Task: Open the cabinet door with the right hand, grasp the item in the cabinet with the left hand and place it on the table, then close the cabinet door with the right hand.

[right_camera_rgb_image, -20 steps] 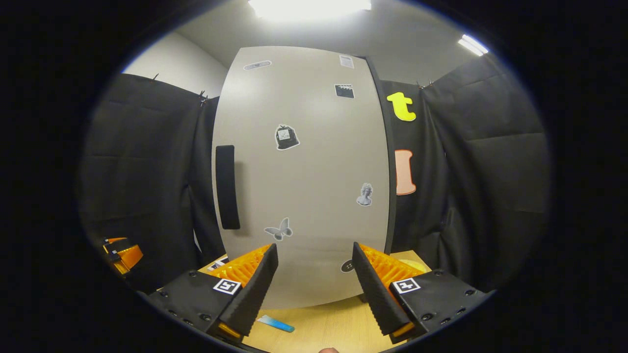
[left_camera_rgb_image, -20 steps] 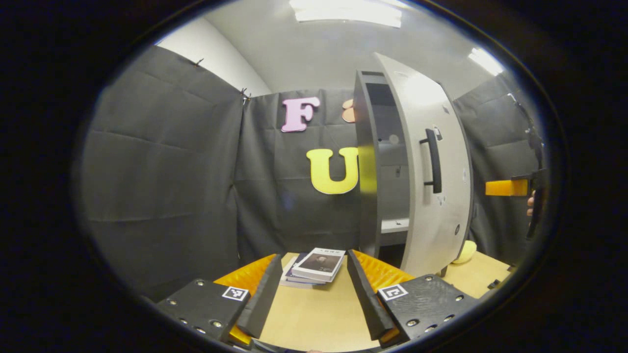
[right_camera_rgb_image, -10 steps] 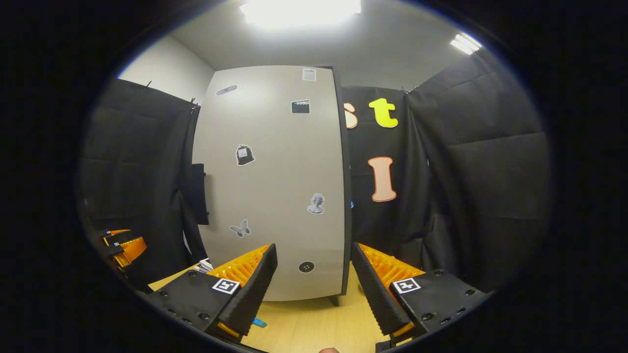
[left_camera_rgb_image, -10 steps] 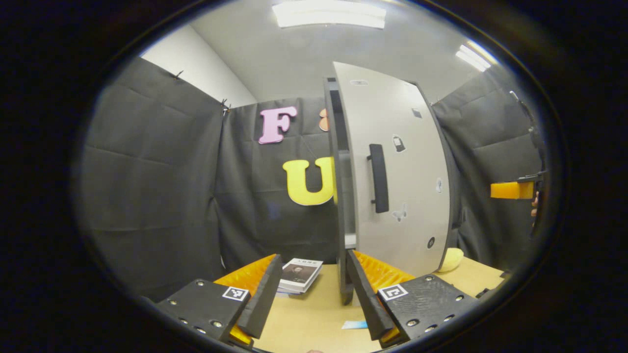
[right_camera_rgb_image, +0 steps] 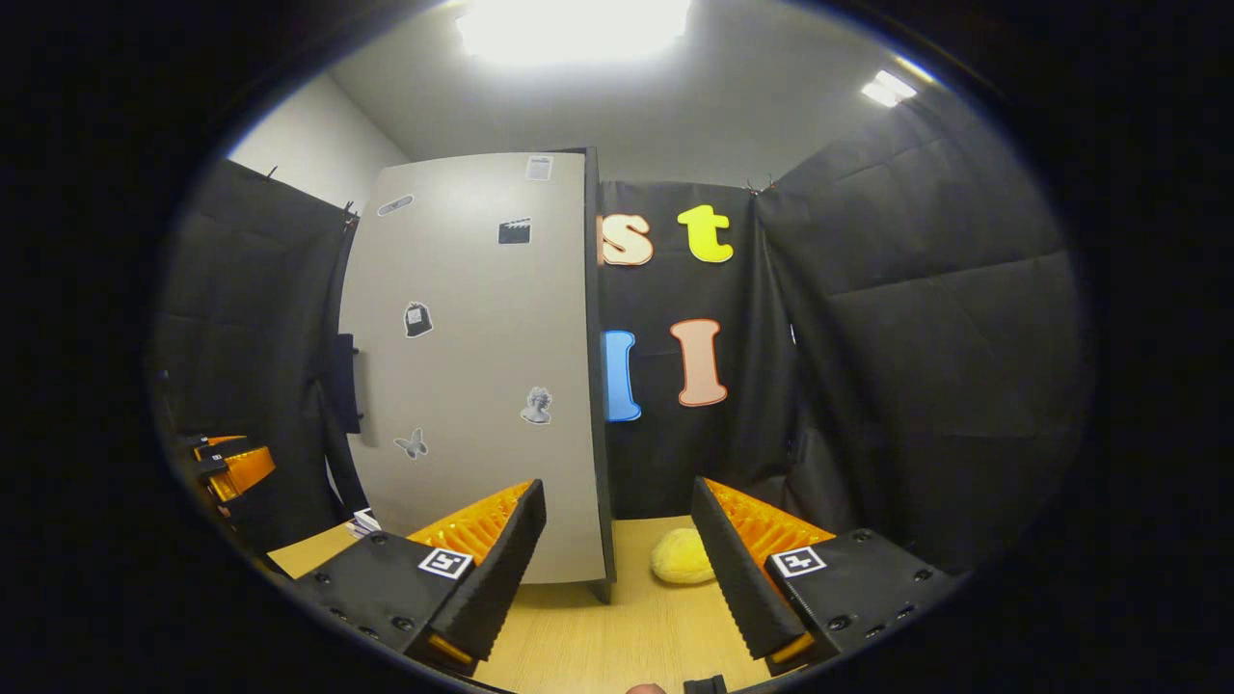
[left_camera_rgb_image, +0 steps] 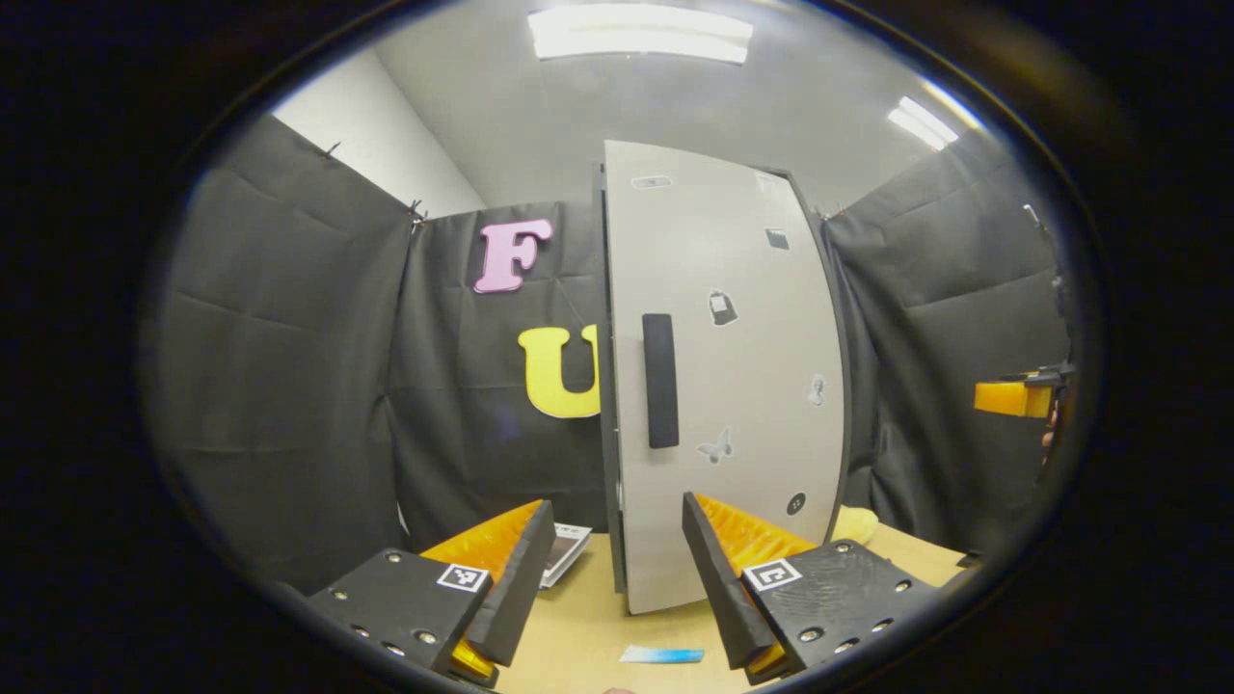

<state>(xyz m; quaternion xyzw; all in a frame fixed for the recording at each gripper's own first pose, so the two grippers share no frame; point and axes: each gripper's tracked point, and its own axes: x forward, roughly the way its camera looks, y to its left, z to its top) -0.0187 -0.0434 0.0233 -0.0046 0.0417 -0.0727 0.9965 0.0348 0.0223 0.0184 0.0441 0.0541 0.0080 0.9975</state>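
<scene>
The cabinet door point(left_camera_rgb_image: 733, 386) is closed. Both tools, left tool point(left_camera_rgb_image: 609, 569) and right tool point(right_camera_rgb_image: 617, 559), are released, holding nothing above the table point(right_camera_rgb_image: 617, 636).

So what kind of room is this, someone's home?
Probably not a home: it looks like a small recording booth. Black cloth walls hang on all sides, a lone grey cabinet stands on a wooden table, and strip lights sit in a plain ceiling.
</scene>
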